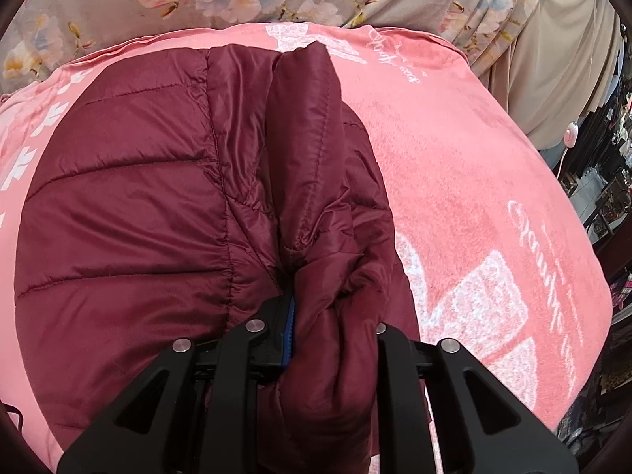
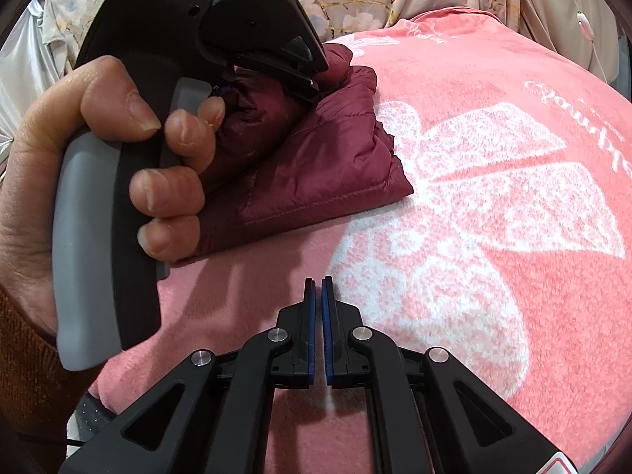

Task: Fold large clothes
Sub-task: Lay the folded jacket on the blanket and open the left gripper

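My left gripper (image 1: 316, 328) clamps the jacket (image 1: 158, 205) fold; right gripper (image 2: 318, 288) closed, empty, over bare blanket (image 2: 493, 197) beside the jacket's hem.

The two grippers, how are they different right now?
The left gripper is shut on the maroon jacket; the right gripper is shut on nothing. The left sits over the jacket; the right hangs over bare pink blanket. Both are black with blue pads.

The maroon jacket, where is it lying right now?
The maroon jacket lies on the pink blanket, filling the left of the left wrist view, a bunch of it pinched in the left gripper.
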`<action>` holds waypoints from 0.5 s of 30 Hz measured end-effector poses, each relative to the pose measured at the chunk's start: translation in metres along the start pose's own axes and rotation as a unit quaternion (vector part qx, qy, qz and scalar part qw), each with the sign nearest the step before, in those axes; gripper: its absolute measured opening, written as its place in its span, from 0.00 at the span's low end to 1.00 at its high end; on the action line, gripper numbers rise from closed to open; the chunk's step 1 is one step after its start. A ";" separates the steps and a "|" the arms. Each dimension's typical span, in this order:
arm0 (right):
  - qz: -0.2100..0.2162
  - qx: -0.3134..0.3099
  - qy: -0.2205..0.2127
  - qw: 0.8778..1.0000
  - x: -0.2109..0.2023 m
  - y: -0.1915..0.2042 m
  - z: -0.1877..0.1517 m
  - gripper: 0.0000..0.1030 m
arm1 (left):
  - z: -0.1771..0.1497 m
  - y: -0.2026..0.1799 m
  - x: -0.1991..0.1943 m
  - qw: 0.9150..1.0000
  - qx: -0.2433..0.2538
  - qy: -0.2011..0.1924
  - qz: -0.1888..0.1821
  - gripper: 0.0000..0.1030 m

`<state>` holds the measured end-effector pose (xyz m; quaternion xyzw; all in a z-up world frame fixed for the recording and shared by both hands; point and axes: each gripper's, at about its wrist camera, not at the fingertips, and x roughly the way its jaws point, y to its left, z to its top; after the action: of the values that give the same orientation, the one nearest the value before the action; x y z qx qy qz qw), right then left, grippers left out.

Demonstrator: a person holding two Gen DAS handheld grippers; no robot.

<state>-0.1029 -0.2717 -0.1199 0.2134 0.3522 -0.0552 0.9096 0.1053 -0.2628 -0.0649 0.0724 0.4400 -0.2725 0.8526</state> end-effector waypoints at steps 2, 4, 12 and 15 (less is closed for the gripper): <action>-0.002 -0.003 0.000 1.000 0.002 -0.001 0.005 0.04 | 0.000 -0.002 0.000 1.000 0.002 -0.003 0.000 0.18; -0.010 -0.005 -0.006 1.000 0.000 -0.007 0.013 0.09 | 0.000 0.000 -0.010 1.000 -0.001 -0.007 -0.029 0.33; 0.030 -0.004 -0.099 0.995 -0.034 -0.005 0.067 0.47 | 0.043 0.044 -0.111 0.987 -0.047 -0.107 -0.105 0.70; 0.040 -0.014 -0.133 0.990 -0.036 0.004 0.090 0.51 | 0.073 0.062 -0.119 0.987 -0.058 -0.121 -0.082 0.70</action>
<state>-0.0728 -0.3085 -0.0351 0.2059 0.2198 -0.0415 0.9527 0.1343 -0.1892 0.0657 -0.0474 0.3530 -0.3226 0.8770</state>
